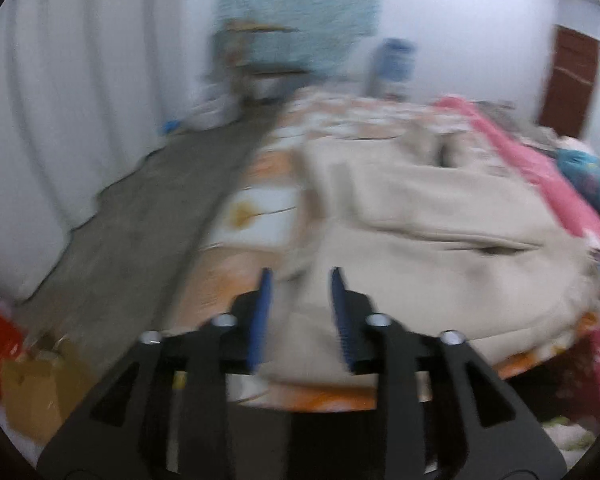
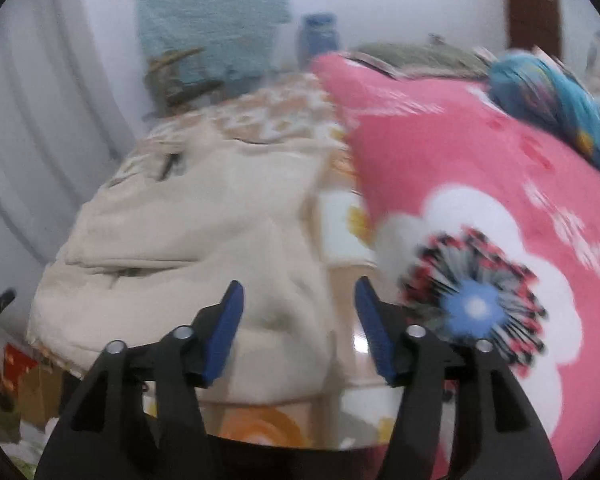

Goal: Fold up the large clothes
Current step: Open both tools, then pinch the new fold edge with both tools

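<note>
A large beige garment (image 1: 420,216) lies partly folded on the bed, with a dark slit pocket showing; it also shows in the right wrist view (image 2: 188,220). My left gripper (image 1: 300,276) is open and empty, just above the garment's near left edge. My right gripper (image 2: 298,288) is open and empty, over the garment's near right corner and the bed sheet beside it. Both views are blurred by motion.
The bed has an orange and white flowered sheet (image 1: 256,208). A pink flowered quilt (image 2: 480,184) lies along the right side with a blue bundle (image 2: 548,96) on it. Grey floor (image 1: 140,216), white curtain (image 1: 60,120) and cardboard boxes (image 1: 32,384) are at left.
</note>
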Motion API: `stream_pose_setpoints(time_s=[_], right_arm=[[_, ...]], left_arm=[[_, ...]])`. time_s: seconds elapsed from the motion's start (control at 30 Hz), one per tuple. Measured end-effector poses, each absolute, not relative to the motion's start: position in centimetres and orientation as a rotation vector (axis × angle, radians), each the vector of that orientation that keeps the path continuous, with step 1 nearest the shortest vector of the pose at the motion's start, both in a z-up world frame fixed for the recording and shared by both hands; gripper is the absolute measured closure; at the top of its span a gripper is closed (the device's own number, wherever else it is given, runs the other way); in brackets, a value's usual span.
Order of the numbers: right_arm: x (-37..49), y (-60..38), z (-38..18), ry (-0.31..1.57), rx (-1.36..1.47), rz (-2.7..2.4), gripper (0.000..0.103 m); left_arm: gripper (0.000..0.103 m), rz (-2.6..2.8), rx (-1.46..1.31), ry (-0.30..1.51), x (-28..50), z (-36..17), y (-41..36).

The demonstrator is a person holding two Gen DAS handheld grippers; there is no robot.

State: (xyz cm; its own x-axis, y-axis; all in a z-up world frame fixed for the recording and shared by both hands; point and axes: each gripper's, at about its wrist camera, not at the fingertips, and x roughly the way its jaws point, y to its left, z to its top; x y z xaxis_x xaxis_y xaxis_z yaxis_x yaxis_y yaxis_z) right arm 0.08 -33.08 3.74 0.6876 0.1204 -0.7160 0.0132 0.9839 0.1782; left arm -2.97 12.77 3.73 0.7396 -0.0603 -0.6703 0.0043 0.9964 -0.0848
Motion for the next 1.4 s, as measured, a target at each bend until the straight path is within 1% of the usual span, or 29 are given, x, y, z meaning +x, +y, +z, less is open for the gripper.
stream_pose_setpoints(time_s=[0.07,0.1,0.17,0.27,0.37,0.43,0.47,0.5,0.53,0.57,0.6,0.67,0.77,0.83,0.87,0.93,1.07,1.13,1.23,1.3,1.33,1.4], right_arm=[[1.5,-30.4,3.0,0.847,0.146,0.146,0.043],[2.1,-29.3,2.4,0.865,0.134,0.174,0.043],[3.7,-26.8,1.0,0.916,0.095,0.218,0.043],[4.5,-23.7,-0.5,0.956,-0.015,0.194,0.043],[5.3,-22.8,-2.1,1.000,-0.043,0.182,0.043],[5.1,-23.1,-2.3,0.998,-0.047,0.186,0.044],[5.1,-23.0,-2.2,0.995,-0.063,0.191,0.057],[5.2,-23.1,-2.1,0.993,-0.061,0.198,0.077],[5.4,-23.3,-2.2,0.995,-0.044,0.211,0.085],[5.3,-23.7,-2.1,1.000,-0.025,0.219,0.096],[5.6,-24.0,-2.1,1.002,-0.013,0.223,0.098],[5.5,-24.1,-1.6,0.983,0.003,0.220,0.100],[4.2,-24.0,1.8,0.876,0.010,0.198,0.100],[3.6,-23.8,4.0,0.795,0.004,0.182,0.100],[3.7,-23.7,4.4,0.774,0.001,0.173,0.100],[4.8,-23.3,3.3,0.781,-0.014,0.154,0.100],[7.5,-22.9,-1.5,0.864,-0.035,0.126,0.100],[7.7,-23.0,-2.7,0.879,-0.027,0.124,0.100],[7.5,-23.4,-2.3,0.877,-0.004,0.131,0.099],[7.0,-24.3,-1.2,0.855,0.034,0.154,0.098],[6.7,-24.7,-0.6,0.837,0.035,0.145,0.095],[6.3,-25.5,0.3,0.809,-0.004,0.089,0.094]], left_arm=[[0.062,-0.148,-0.102,0.767,-1.8,3.0,10.1],[0.061,-0.224,-0.121,0.813,-0.9,2.3,8.4],[0.061,-0.309,-0.122,0.866,0.2,1.0,5.3],[0.061,-0.320,-0.001,0.906,1.6,-1.2,1.3],[0.061,-0.301,0.067,0.883,2.3,-1.9,-0.3],[0.063,-0.288,0.113,0.871,2.2,-2.1,-1.1],[0.071,-0.291,0.120,0.867,2.3,-2.2,-1.3],[0.079,-0.293,0.132,0.860,2.3,-2.2,-1.8],[0.084,-0.290,0.152,0.851,2.4,-2.1,-2.0],[0.096,-0.286,0.181,0.833,2.1,-2.2,-2.1],[0.099,-0.285,0.195,0.822,1.8,-2.0,-2.2],[0.099,-0.275,0.199,0.779,1.6,-0.9,-2.3],[0.100,-0.253,0.183,0.642,0.4,3.0,-1.6],[0.099,-0.242,0.196,0.582,0.2,4.4,-1.7],[0.099,-0.222,0.221,0.559,0.5,4.2,-2.0],[0.099,-0.188,0.269,0.580,1.9,2.0,-2.9],[0.099,-0.166,0.296,0.654,3.5,-2.4,-3.3],[0.099,-0.162,0.296,0.654,3.3,-2.9,-3.3],[0.098,-0.156,0.290,0.663,3.4,-2.8,-3.3],[0.098,-0.156,0.294,0.663,3.4,-2.8,-3.3],[0.098,-0.156,0.298,0.662,3.3,-2.8,-3.3],[0.098,-0.157,0.297,0.661,3.1,-2.9,-3.3]])
